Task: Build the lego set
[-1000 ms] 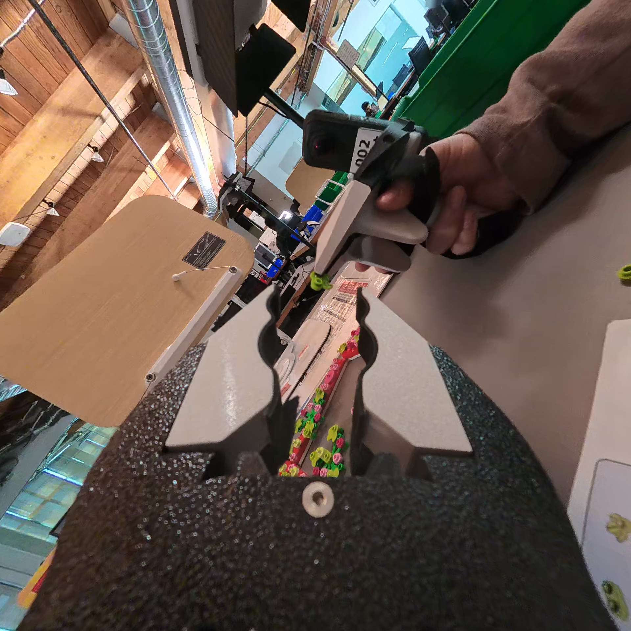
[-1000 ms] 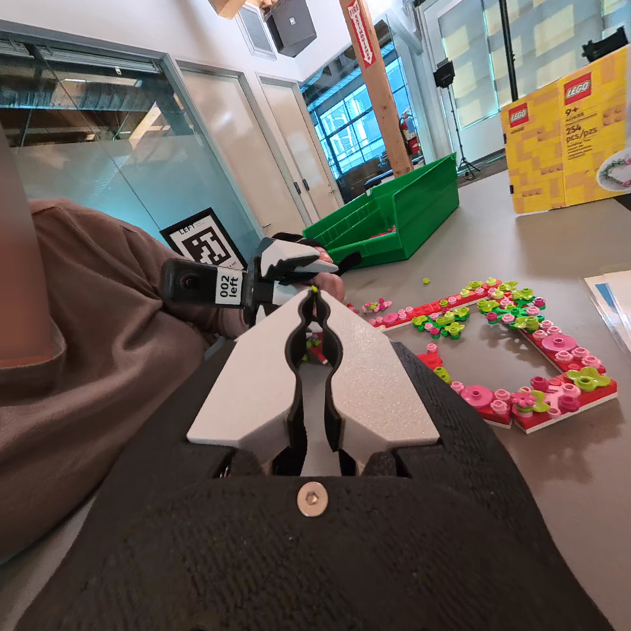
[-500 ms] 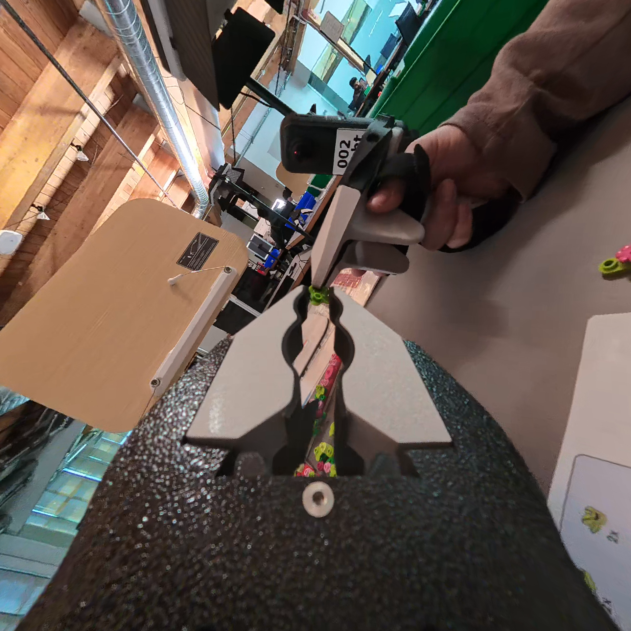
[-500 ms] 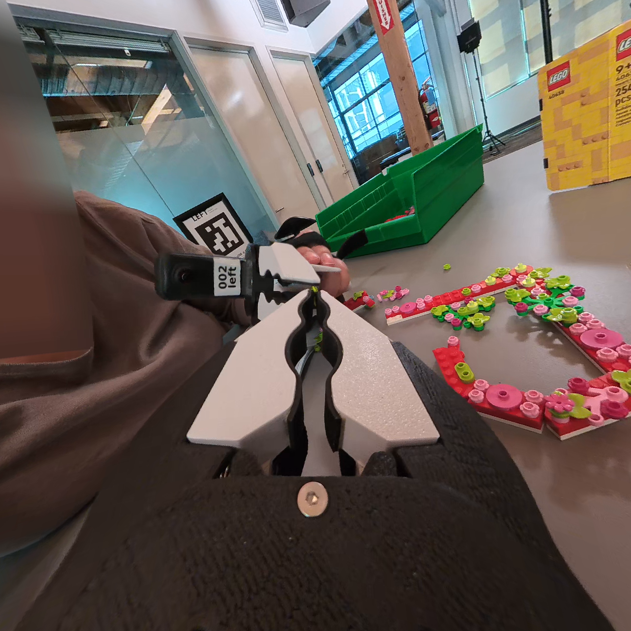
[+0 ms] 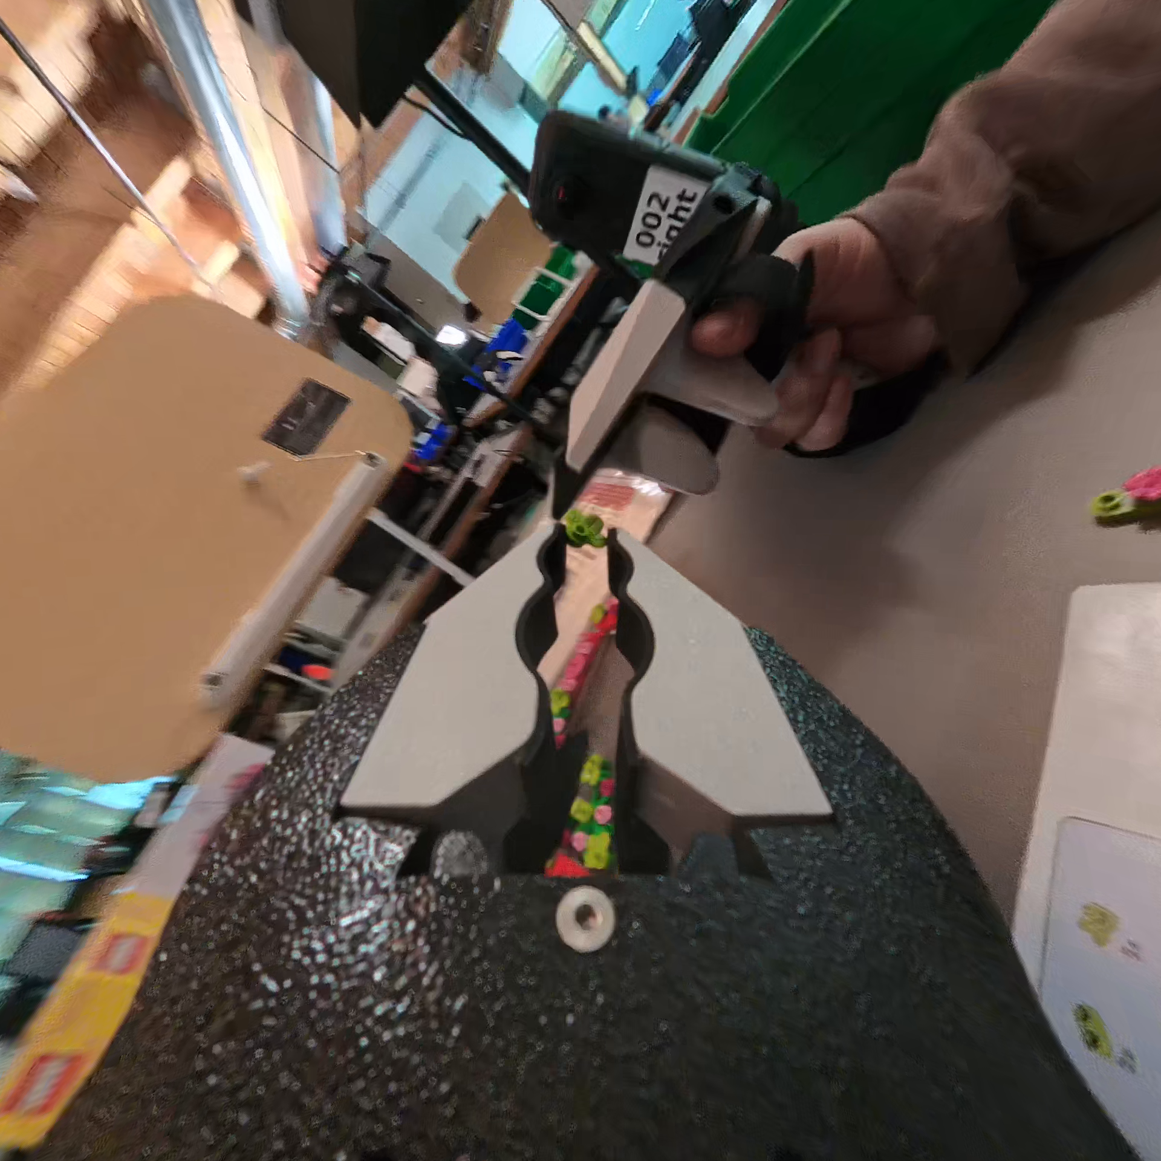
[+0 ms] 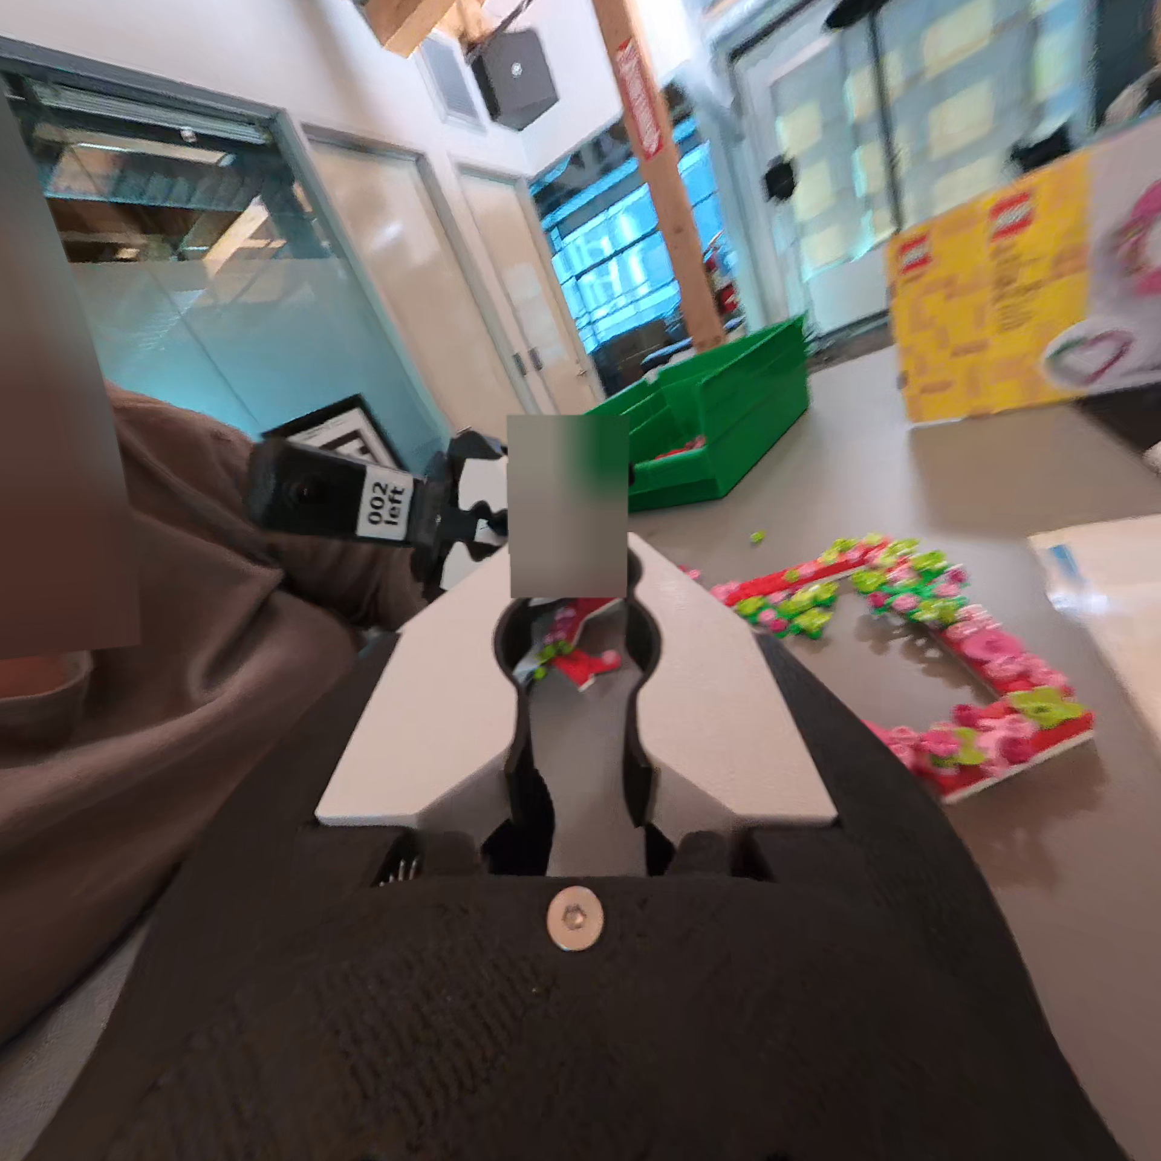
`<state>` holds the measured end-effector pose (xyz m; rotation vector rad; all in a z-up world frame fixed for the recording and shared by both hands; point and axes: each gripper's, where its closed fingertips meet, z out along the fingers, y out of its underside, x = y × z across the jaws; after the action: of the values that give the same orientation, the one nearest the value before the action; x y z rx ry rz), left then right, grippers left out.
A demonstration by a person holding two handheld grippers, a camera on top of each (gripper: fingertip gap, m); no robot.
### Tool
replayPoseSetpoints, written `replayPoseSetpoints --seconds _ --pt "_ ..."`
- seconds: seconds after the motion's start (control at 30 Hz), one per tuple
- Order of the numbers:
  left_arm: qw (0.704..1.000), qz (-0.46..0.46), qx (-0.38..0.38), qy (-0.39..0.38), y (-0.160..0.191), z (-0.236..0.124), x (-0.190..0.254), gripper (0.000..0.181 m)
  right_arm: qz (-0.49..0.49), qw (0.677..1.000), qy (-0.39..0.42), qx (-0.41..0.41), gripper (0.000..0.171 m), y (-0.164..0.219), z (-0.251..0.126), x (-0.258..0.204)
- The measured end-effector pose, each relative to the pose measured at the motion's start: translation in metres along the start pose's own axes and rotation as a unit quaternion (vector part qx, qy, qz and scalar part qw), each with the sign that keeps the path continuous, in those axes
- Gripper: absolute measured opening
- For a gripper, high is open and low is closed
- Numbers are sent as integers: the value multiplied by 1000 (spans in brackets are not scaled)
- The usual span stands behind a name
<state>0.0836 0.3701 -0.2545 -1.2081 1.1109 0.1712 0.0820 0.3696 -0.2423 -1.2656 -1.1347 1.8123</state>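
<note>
Left wrist view: left gripper [image 5: 583, 539] pinching a small lime-green lego piece [image 5: 582, 529] between its tips, held above the table. Right gripper [image 5: 575, 458] close beyond it, gripped by a hand [image 5: 842, 339] in a brown sleeve [image 5: 1018, 157]; in this view its fingers lie one over the other. In the right wrist view a mosaic patch covers the tips of the right gripper [image 6: 568, 565]; the fingers below the patch stand apart, so open or closed cannot be told.

Containers: green bin [image 6: 735, 433] at the far side of the table, red pieces inside, blurred. Yellow lego box [image 6: 999, 301] standing upright at the far right.

Surface: grey table [image 6: 942, 465]. Red lego frame [image 6: 942, 653] lying flat, studded with pink and lime flowers, one side detached as a separate red strip [image 6: 584, 666] near the gripper. One loose lime piece [image 6: 757, 536] between bin and frame. White instruction sheet [image 5: 1106, 817] at the right edge.

Room: glass partitions, wooden post [image 6: 666, 188], black ceiling speaker [image 6: 515, 78].
</note>
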Motion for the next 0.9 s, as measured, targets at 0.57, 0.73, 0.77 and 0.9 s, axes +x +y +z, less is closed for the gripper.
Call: replayPoseSetpoints --seconds 0.57,0.73,0.77,0.9 --pt "801 -457 -17 386 13 -28 31 11 -697 666 175 -200 13 50 18 -11" --pt "797 -455 -35 396 14 -29 36 11 -739 618 175 -202 6 53 22 -15" --pt "794 -458 -34 398 13 -29 36 11 -747 608 177 -200 7 53 22 -16" --pt "793 -459 -42 398 16 -29 38 11 -753 596 177 -218 0 57 22 -11"
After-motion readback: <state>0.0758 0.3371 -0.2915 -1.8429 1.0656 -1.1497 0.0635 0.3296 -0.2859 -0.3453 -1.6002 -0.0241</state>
